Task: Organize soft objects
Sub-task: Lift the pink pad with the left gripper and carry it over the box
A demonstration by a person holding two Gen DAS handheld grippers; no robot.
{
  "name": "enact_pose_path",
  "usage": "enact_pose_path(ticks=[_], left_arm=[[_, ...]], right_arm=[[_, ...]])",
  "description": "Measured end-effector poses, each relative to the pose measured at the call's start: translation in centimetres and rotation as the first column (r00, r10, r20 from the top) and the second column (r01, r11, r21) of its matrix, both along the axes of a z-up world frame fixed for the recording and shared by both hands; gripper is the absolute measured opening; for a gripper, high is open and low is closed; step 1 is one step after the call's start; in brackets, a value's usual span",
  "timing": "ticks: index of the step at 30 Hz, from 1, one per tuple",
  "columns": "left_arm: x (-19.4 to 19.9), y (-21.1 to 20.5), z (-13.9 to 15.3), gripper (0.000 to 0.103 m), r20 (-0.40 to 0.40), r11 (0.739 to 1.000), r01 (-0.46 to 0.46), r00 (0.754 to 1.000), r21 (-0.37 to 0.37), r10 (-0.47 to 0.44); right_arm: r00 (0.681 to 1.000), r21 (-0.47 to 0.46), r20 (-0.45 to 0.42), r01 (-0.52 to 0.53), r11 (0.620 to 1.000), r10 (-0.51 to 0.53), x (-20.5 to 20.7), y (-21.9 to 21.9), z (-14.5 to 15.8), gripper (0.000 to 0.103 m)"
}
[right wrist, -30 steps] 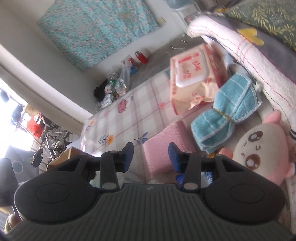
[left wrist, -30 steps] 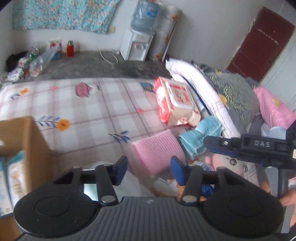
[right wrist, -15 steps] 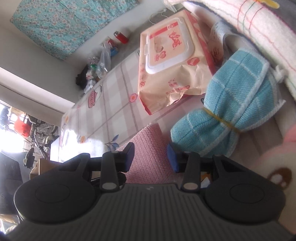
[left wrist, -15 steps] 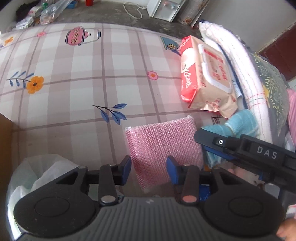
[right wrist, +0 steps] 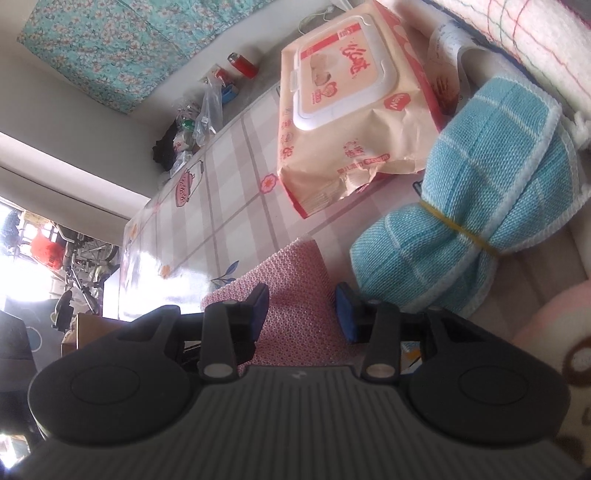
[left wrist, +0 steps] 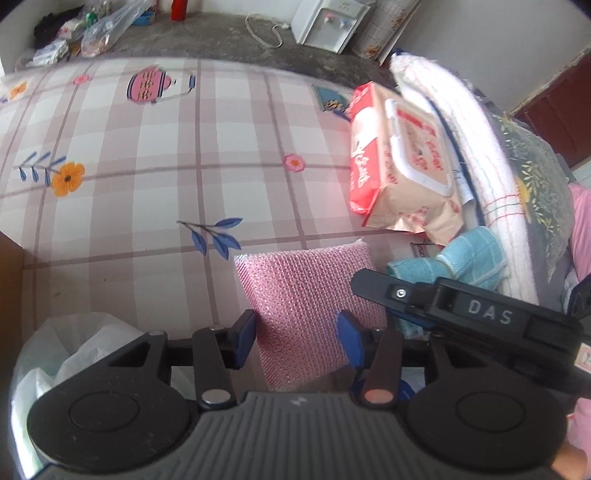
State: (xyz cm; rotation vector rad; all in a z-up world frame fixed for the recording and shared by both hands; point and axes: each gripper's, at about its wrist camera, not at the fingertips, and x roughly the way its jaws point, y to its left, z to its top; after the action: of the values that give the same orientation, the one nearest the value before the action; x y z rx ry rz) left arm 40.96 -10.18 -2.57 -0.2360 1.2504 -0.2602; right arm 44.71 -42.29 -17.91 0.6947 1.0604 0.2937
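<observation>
Rectangular pink mesh sponge point(left wrist: 306, 295), knobbly weave.

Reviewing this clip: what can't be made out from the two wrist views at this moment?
- Near edge of the pink sponge: hidden behind the gripper bodies in both views, so no pad contact by the left gripper or right gripper can be confirmed.
- Blue cloth bundle: half covered by the other gripper in the left view.
- Plush toy: cut off by the right view's edge.
- Clutter by the far wall: too small.
</observation>
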Motion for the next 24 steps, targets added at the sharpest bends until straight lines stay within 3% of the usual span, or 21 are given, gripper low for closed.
enact_pose_path(ticks=[7, 14, 24], left_arm=[[-2.1, 1.4, 4.6, 0.049, 0.088, 0.999, 0.005, 0.996, -0.050, -0.001], [-6.4, 4.4, 9.7, 0.049, 0.207, 0.995, -0.015, 0.978, -0.094, 0.034], [-14.1, 14.3, 15.4, 0.048, 0.335, 0.978, -0.159, 0.922, -0.137, 0.197]], right_arm=[[0.997, 0.034, 0.080, 0.001, 0.999, -0.003, -1.6, 0.0, 4.3, 0.039], [0.982, 0.029, 0.186, -0.045, 0.999, 0.039, -4.8, 1.4, 10.7, 0.039], [0.922, -0.032, 0.324, -0.215, 0.976, 0.213, -10.5, 11.3, 19.5, 0.039]])
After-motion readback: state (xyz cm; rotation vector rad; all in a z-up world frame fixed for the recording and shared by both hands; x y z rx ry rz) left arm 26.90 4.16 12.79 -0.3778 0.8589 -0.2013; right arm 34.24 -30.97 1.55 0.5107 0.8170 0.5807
